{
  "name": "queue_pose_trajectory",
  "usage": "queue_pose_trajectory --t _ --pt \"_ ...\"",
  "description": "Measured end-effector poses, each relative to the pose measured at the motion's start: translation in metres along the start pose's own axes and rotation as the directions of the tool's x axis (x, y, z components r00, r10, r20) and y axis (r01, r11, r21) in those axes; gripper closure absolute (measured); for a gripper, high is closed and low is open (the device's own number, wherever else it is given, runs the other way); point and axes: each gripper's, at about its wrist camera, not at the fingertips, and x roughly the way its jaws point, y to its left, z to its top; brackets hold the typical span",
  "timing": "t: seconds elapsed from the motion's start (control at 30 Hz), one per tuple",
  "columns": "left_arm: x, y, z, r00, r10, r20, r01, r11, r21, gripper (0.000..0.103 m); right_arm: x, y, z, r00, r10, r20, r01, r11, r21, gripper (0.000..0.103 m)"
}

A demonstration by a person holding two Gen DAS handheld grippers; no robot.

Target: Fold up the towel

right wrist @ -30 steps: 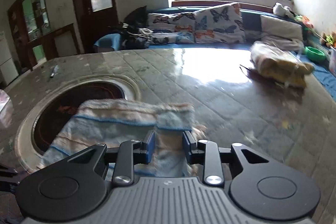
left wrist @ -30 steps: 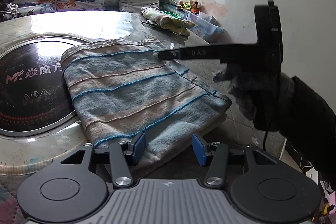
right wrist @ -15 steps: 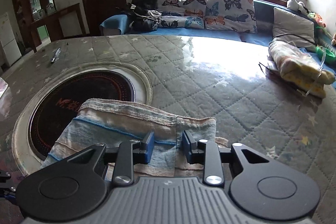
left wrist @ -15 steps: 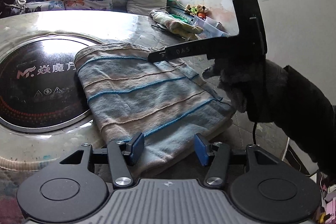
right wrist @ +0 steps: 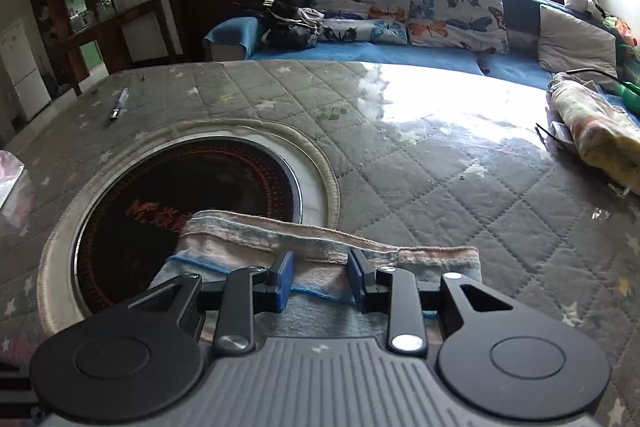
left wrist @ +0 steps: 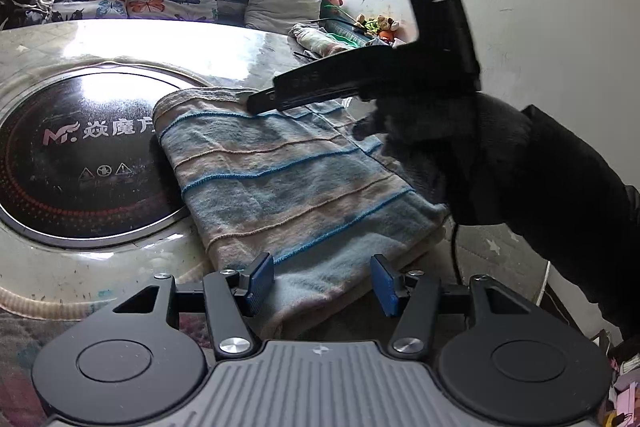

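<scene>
A striped blue and beige towel (left wrist: pixel 296 183) lies folded and flat on the quilted table (right wrist: pixel 440 187), its left part overlapping the round black cooktop (left wrist: pixel 80 147). My left gripper (left wrist: pixel 322 281) stands open at the towel's near edge, with the cloth lying below and between its blue pads. My right gripper (right wrist: pixel 320 281) is open just above the towel (right wrist: pixel 320 251) at its far hem. In the left wrist view the right gripper (left wrist: pixel 256 103) shows from the side, held by a dark gloved hand (left wrist: pixel 440 155), its tip at the far edge.
Another folded, yellowish cloth (right wrist: pixel 596 131) lies at the table's far right. A pen (right wrist: pixel 119 103) rests at the far left. Behind the table runs a blue sofa with butterfly cushions (right wrist: pixel 420 7). The table's right edge drops off near a white wall (left wrist: pixel 560 27).
The right gripper has travelled forward over the towel to its far hem. The left wrist view has shifted slightly, so the towel sits more to the right. Both grippers stay open.
</scene>
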Motion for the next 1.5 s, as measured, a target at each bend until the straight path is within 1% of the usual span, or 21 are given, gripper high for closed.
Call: queue_pose_trajectory --t 0.17,0.3,0.47,0.57,0.67,0.77,0.9,1.0,1.1,1.27,1.5 --pt "-0.001 0.002 -0.002 1.0 -0.012 0.003 0.012 1.0 -0.011 0.046 0.0 0.002 0.006 1.0 -0.014 0.009 0.013 1.0 0.014 0.073" --pt "0.0 0.002 -0.002 1.0 -0.021 0.006 0.021 1.0 -0.016 0.046 -0.005 0.02 0.01 0.999 0.042 0.016 -0.041 0.998 -0.042 0.073" --pt "0.0 0.004 -0.003 0.999 -0.031 0.009 0.031 0.999 -0.025 0.046 0.015 0.039 0.012 0.997 0.071 -0.026 -0.074 0.992 -0.099 0.073" --pt "0.0 0.005 -0.003 0.999 -0.034 0.01 0.034 0.999 -0.028 0.046 0.028 0.045 0.014 0.997 0.06 -0.047 -0.065 0.992 -0.106 0.073" --pt "-0.001 0.004 -0.002 0.999 -0.034 0.009 0.034 0.999 -0.028 0.046 0.03 0.046 0.016 0.998 0.055 -0.039 -0.058 0.993 -0.1 0.073" --pt "-0.002 0.003 -0.002 0.999 -0.031 0.008 0.032 0.999 -0.029 0.046 0.013 0.041 0.017 0.997 0.071 -0.01 -0.072 0.994 -0.087 0.072" --pt "-0.004 0.003 -0.001 1.0 -0.016 0.012 0.016 1.0 -0.023 0.046 -0.023 0.033 0.003 0.998 0.066 0.017 -0.064 0.992 -0.108 0.066" --pt "-0.005 0.003 -0.001 1.0 -0.004 0.013 0.005 1.0 -0.022 0.045 -0.046 0.024 -0.012 0.998 0.061 0.03 -0.058 0.992 -0.109 0.066" --pt "-0.006 0.002 -0.001 1.0 0.011 0.014 -0.011 1.0 -0.014 0.045 -0.076 0.015 -0.038 0.997 0.057 0.049 -0.051 0.993 -0.102 0.066" --pt "-0.008 -0.001 -0.002 0.999 0.037 0.014 -0.037 0.999 0.001 0.045 -0.111 0.008 -0.079 0.996 0.037 0.077 -0.032 0.997 -0.069 0.066" --pt "-0.009 -0.005 -0.005 0.997 0.078 0.01 -0.078 0.996 0.035 0.046 -0.123 0.003 -0.13 0.995 -0.024 0.097 0.026 0.999 -0.019 0.066"
